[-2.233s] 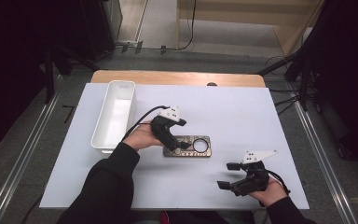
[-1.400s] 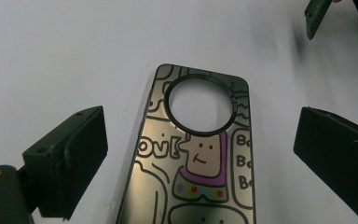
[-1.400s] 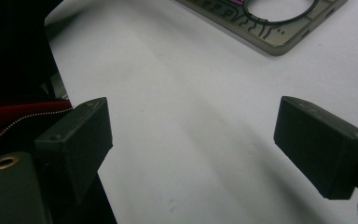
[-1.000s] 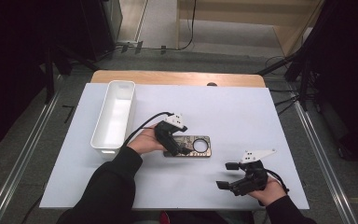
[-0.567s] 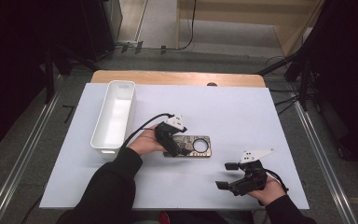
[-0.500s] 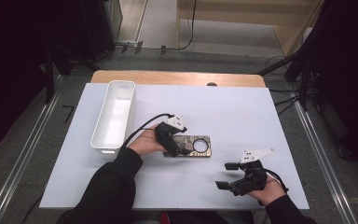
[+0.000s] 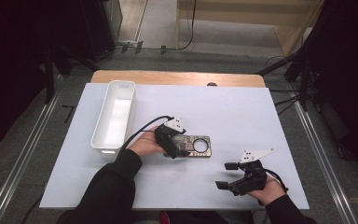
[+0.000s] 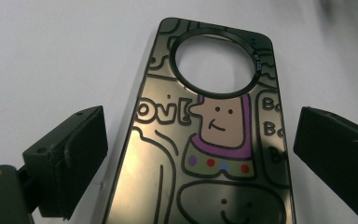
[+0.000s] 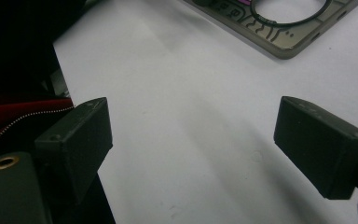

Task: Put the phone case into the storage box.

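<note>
Fingers of left gripper [image 8: 200, 154] wide astride phone case [image 8: 205, 140] — right gripper [image 9: 193, 140] wide, holding nothing.

The phone case [image 8: 205, 140] runs off the left gripper view's bottom edge.

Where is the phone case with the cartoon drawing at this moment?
In the high view the phone case lies flat near the middle of the white table, right of the white bin, with the open left gripper around its near end.
</note>
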The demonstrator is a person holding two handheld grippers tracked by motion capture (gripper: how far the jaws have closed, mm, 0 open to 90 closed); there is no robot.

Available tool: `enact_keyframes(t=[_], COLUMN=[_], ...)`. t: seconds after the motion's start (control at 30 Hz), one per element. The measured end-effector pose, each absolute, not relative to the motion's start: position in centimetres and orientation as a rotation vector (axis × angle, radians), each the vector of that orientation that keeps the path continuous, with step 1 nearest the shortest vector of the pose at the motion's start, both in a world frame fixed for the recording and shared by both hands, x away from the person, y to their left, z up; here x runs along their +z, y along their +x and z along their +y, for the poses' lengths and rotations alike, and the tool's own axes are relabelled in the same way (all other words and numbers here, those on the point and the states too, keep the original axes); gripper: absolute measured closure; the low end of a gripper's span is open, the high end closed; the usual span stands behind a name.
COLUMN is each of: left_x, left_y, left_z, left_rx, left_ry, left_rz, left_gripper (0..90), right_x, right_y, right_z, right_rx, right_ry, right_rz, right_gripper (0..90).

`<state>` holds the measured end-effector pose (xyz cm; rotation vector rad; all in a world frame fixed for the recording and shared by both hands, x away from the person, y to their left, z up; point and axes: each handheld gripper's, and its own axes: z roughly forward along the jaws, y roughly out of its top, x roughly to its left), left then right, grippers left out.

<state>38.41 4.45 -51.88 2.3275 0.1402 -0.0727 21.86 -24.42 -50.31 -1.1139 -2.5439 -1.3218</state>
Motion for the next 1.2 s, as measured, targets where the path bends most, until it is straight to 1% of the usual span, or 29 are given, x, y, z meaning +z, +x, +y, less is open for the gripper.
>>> enact_keyframes(t=[0.27,0.7,1.13,1.2], left_x=[-52.1,-52.2,-52.2,-52.2], left_y=[38.1,37.4,37.2,37.1], left_z=[4.2,3.8,3.8,3.9], left_rx=[-0.048,0.047,0.078,0.067], left_ry=[2.356,2.408,2.411,2.4], left_rz=[0.134,0.09,0.084,0.085], left_gripper=[2.9,3.0,3.4,5.8], right_x=[-50.3,-50.3,-50.3,-50.3], right_y=[21.8,21.8,21.8,21.8], right_z=[-24.4,-24.5,-24.5,-24.5], right_rx=[-1.323,-1.322,-1.316,-1.316], right_ry=[-1.116,-1.119,-1.124,-1.124], right_rz=[-2.544,-2.544,-2.545,-2.546], right_gripper=[10.3,10.3,10.3,10.3])
